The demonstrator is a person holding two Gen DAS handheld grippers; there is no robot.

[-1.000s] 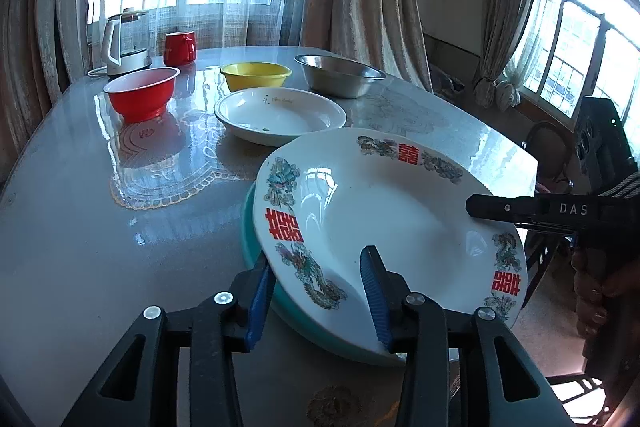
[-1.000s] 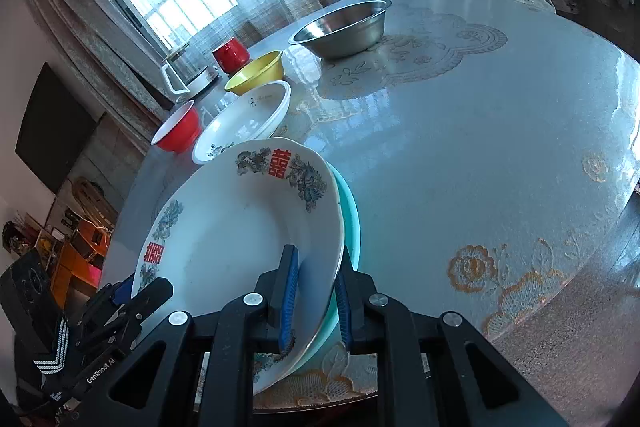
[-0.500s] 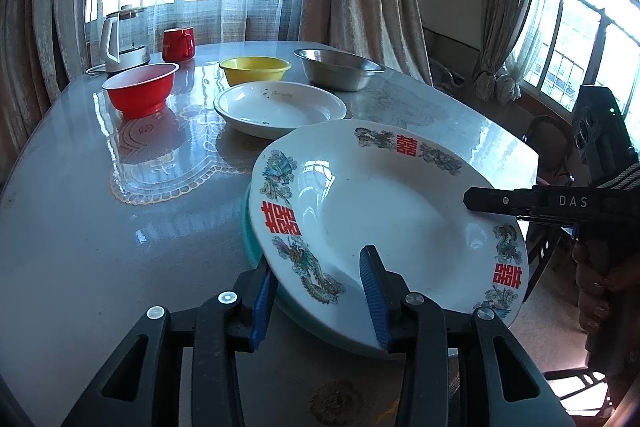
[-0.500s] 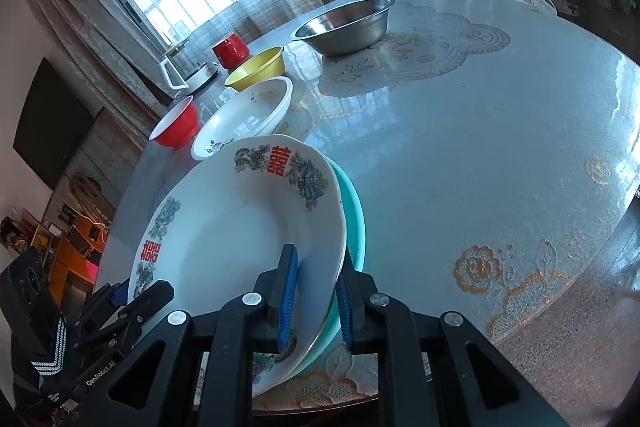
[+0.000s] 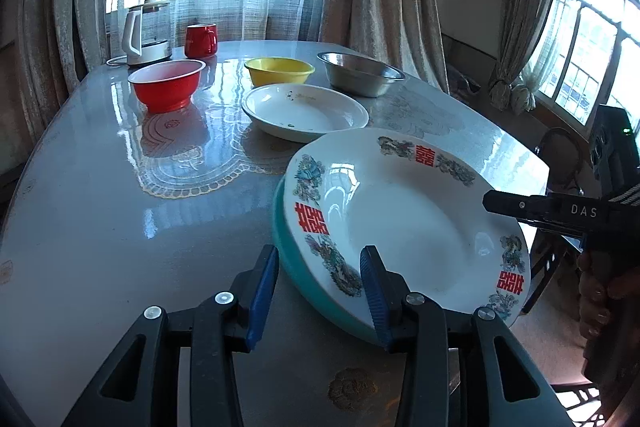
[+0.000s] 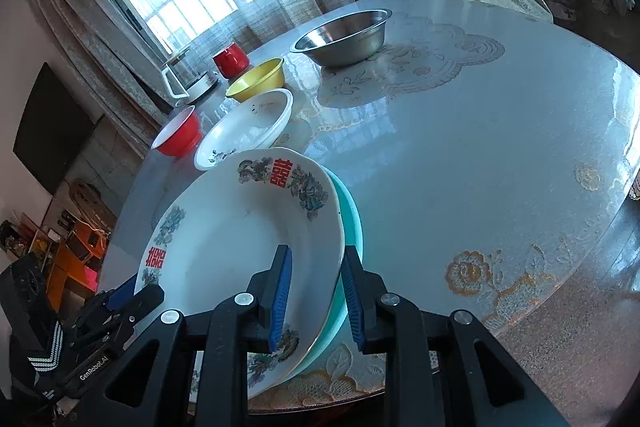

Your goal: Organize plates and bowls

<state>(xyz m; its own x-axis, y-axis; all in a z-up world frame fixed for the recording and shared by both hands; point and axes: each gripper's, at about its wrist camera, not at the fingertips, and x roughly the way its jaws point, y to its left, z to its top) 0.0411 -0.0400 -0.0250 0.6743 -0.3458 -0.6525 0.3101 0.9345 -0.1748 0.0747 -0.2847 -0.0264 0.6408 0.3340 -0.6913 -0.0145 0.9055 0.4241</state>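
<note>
A white plate with red and floral decoration (image 5: 400, 223) (image 6: 240, 239) lies on a teal plate (image 5: 288, 259) (image 6: 354, 223) near the table's front edge. My left gripper (image 5: 318, 291) stands open at their near rim, one finger beside the teal plate and the other over the white rim. My right gripper (image 6: 316, 291) straddles the opposite rim of both plates, and its jaws are opening, with slack at the pads. Its black finger (image 5: 540, 209) reaches over the plate in the left wrist view.
Farther back on the glossy table (image 5: 120, 227) stand a plain white plate (image 5: 304, 111), a red bowl (image 5: 166, 87), a yellow bowl (image 5: 279, 71) and a steel bowl (image 5: 360, 75). A kettle (image 5: 142, 35) and a red mug (image 5: 200, 41) sit by the curtained window.
The decorated plate has sunk a little and settled onto the teal plate. My right gripper's jaws have widened around the rims. The left gripper's jaws kept the same width.
</note>
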